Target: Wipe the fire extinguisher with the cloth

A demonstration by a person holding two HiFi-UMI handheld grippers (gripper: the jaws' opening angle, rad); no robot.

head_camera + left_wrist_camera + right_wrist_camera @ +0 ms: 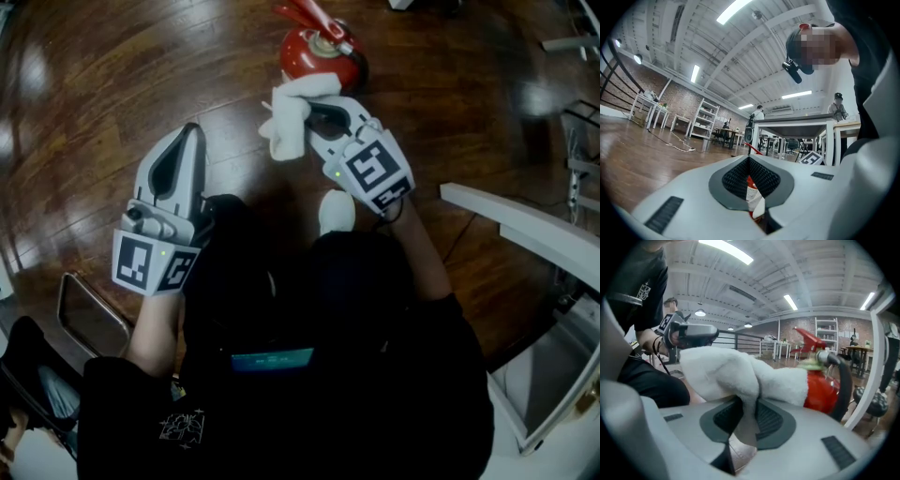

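A red fire extinguisher [317, 54] stands on the wooden floor at the top middle of the head view. My right gripper [314, 120] is shut on a white cloth [289, 114], which hangs just in front of the extinguisher's body. In the right gripper view the cloth [736, 373] bulges out over the right gripper's [747, 416] jaws and touches the extinguisher [824, 389] near its top. My left gripper [192, 141] is lower left of the cloth, apart from it, shut with nothing held. Through the left gripper's [751, 176] narrow slit, part of the extinguisher [751, 183] shows.
A white table frame [525, 223] runs along the right side. A metal-framed object [89, 314] lies at the lower left by the person's leg. Tables [797, 124], shelves [704, 119] and people stand far back in the hall.
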